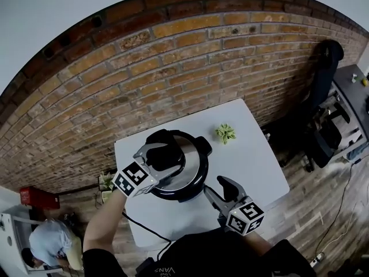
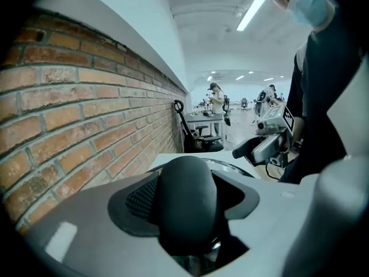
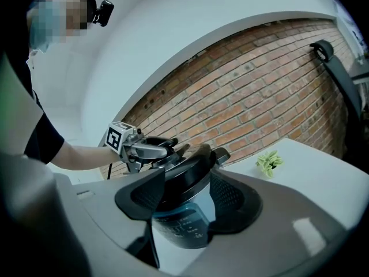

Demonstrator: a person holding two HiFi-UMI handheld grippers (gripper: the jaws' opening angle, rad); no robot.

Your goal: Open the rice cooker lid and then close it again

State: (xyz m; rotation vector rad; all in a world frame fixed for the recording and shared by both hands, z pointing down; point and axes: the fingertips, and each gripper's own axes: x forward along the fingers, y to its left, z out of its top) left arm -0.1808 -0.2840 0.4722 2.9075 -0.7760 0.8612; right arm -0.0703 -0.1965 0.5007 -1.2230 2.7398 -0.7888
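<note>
A black and silver rice cooker (image 1: 185,175) stands on the white table (image 1: 256,160) with its lid down. My left gripper (image 1: 164,159) reaches over the lid, its jaws on either side of the black lid handle (image 1: 165,148). In the left gripper view the handle (image 2: 185,203) fills the gap between the jaws, with a dark slit showing on its right side. My right gripper (image 1: 218,187) is open by the cooker's front right, holding nothing. From the right gripper view the cooker's front panel (image 3: 181,224) shows between the jaws, and the left gripper (image 3: 167,150) rests on top.
A small green plant (image 1: 225,133) sits on the table behind the cooker. The power cord (image 1: 144,228) runs off the table's near edge. A brick wall (image 1: 173,56) backs the table. A black chair (image 1: 323,91) stands right, and a person (image 1: 49,241) is at the lower left.
</note>
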